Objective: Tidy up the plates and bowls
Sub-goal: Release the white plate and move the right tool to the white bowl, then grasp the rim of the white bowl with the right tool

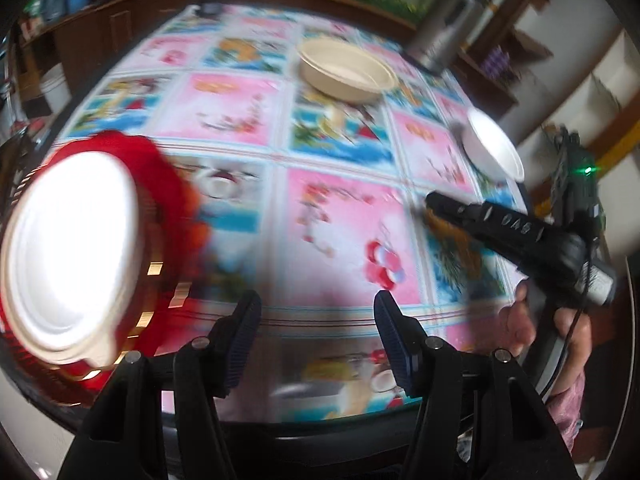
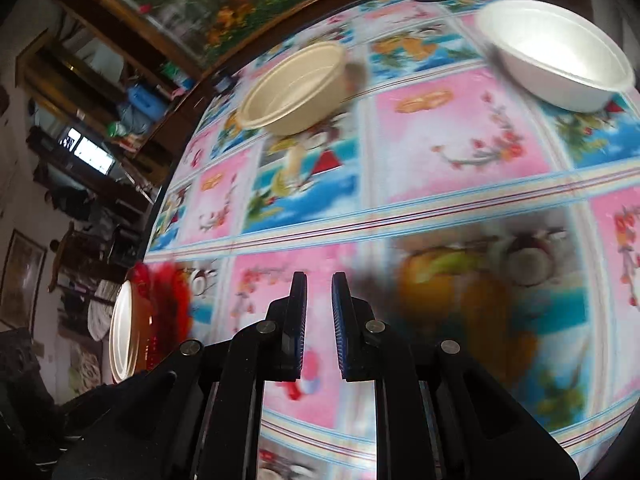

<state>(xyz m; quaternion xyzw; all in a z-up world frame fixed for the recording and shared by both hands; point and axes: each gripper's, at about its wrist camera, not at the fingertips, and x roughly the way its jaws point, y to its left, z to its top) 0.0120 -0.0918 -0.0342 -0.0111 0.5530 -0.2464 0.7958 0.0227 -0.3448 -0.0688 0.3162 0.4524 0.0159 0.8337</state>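
A white plate point(image 1: 68, 256) lies on a red scalloped plate point(image 1: 168, 184) at the table's left edge; both views are blurred. A beige bowl point(image 1: 346, 70) stands far across the table, and a white foam bowl point(image 1: 494, 146) sits to the right. My left gripper point(image 1: 316, 308) hangs open over the patterned cloth with nothing between its fingers, right of the stacked plates. My right gripper point(image 1: 434, 204) comes in from the right, held by a hand point(image 1: 520, 320). In the right wrist view my right gripper point(image 2: 319, 280) is shut to a narrow slit, empty, with the beige bowl point(image 2: 294, 88), white bowl point(image 2: 556, 56) and white plate point(image 2: 122, 332) around it.
A steel flask point(image 1: 448, 28) stands at the far right corner near the beige bowl. The table's dark rim point(image 1: 320, 428) runs just below my left fingers. Wooden shelves with bottles point(image 2: 140, 100) line the wall behind the table.
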